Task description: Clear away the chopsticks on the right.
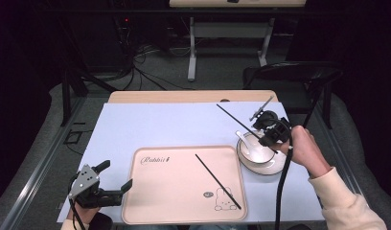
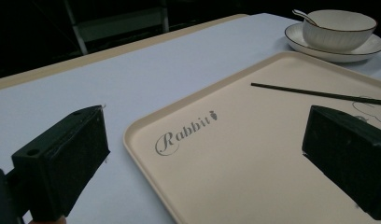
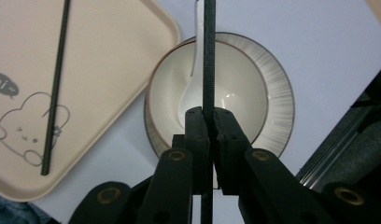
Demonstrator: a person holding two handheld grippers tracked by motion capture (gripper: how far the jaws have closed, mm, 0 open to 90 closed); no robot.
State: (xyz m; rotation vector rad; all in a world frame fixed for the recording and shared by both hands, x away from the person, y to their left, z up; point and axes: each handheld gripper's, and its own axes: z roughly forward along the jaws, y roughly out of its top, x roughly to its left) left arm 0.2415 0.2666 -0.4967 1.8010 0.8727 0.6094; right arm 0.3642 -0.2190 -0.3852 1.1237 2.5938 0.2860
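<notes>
Black chopstick (image 3: 208, 56) is clamped in the right tongs (image 3: 209, 122) above the bowl (image 3: 240, 100); its mate (image 1: 217, 181) lies on the tray (image 1: 150, 211). Lower it parallel beside that one. Left tongs (image 1: 116, 176) hover open at the tray's edge.

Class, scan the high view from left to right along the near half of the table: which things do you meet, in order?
left gripper → tray → chopstick on the tray → bowl → hand
</notes>
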